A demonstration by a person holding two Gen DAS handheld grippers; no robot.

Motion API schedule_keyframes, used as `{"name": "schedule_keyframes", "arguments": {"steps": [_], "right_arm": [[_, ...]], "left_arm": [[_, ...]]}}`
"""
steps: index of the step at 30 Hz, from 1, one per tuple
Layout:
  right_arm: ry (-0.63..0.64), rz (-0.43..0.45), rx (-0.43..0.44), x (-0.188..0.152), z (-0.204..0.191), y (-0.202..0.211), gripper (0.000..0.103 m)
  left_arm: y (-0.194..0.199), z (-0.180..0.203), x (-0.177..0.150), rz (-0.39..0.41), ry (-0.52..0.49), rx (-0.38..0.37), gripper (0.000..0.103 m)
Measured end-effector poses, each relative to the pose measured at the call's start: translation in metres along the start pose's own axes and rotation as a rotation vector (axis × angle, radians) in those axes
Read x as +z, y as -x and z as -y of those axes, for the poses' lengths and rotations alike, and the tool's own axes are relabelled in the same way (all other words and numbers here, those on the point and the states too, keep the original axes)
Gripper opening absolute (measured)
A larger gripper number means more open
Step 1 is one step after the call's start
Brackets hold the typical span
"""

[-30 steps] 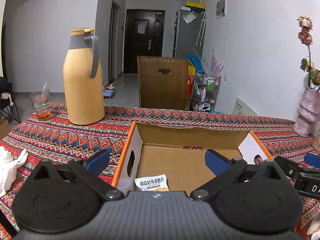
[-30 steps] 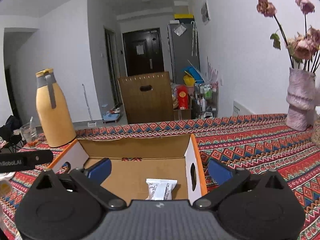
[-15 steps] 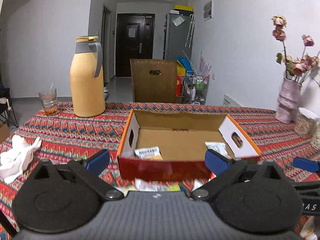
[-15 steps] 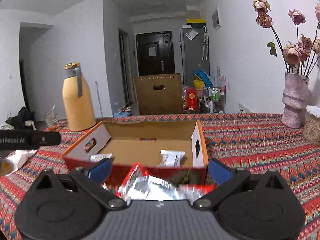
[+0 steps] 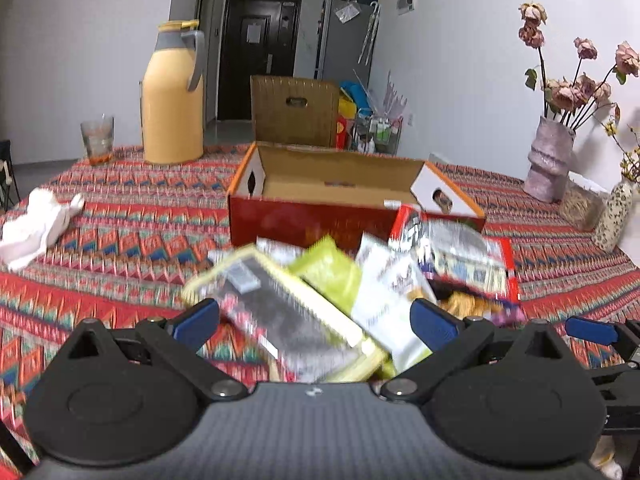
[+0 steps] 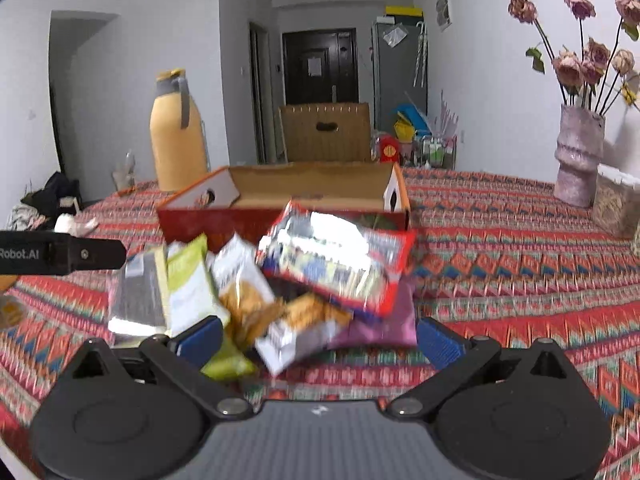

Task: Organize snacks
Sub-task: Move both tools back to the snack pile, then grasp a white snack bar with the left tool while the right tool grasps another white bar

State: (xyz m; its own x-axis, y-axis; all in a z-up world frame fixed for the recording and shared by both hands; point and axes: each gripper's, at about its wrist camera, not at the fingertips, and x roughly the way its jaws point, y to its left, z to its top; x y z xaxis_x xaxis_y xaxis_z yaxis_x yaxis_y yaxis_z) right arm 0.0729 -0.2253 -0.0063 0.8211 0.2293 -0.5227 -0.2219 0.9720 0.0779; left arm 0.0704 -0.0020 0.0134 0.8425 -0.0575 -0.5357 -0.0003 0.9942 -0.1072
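In the left wrist view a table (image 5: 120,240) under a red patterned cloth fills the lower half of a white-walled room, with a dark door (image 5: 256,56) and a grey fridge (image 5: 344,36) at the far end and a brown chair back (image 5: 296,110) behind the table's far edge. A yellow thermos jug (image 5: 172,96) and a drinking glass (image 5: 97,136) stand toward the far left corner, a crumpled white cloth (image 5: 32,226) lies near the left edge, and a vase of dried roses (image 5: 550,160) stands by the right edge. An open cardboard box (image 5: 304,216) with a red front sits mid-table; a blurred heap of snack packets (image 5: 360,280) lies against its near side. The left gripper (image 5: 316,320) hovers over the near part of the heap, its blue fingers spread wide and gripping nothing, though whether they touch a packet cannot be told through the blur. In the right wrist view the same cloth, door, chair and jug appear, with the vase at the right. The box (image 6: 280,188) stands beyond the packets (image 6: 280,288), a red and silver bag (image 6: 336,260) on top. The right gripper (image 6: 320,340) is likewise spread wide with nothing held, its fingers flanking the near edge of the heap.
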Motion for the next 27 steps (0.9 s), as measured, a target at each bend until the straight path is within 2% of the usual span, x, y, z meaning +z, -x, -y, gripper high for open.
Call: {"name": "schedule_keyframes", "arguments": {"steps": [11,21,24,26,27], "right_arm": [[0.042,-0.073,0.051,-0.047,-0.011,0.007,0.103],[0.082,-0.082,0.042,-0.059,-0.021,-0.006,0.101],[0.086,-0.062,0.057,-0.061,-0.022,-0.003,0.091],[0.092,-0.055,0.067,-0.062,-0.022,0.0,0.078],[0.095,-0.053,0.071,-0.063,-0.022,0.002,0.075]], "left_arm": [[0.008,-0.006,-0.044,-0.066,0.028,-0.018,0.103],[0.012,-0.007,-0.051,-0.072,0.03,-0.016,0.103],[0.012,-0.005,-0.052,-0.075,0.026,-0.018,0.103],[0.012,-0.004,-0.052,-0.076,0.023,-0.021,0.103],[0.013,-0.003,-0.052,-0.075,0.022,-0.023,0.103]]}}
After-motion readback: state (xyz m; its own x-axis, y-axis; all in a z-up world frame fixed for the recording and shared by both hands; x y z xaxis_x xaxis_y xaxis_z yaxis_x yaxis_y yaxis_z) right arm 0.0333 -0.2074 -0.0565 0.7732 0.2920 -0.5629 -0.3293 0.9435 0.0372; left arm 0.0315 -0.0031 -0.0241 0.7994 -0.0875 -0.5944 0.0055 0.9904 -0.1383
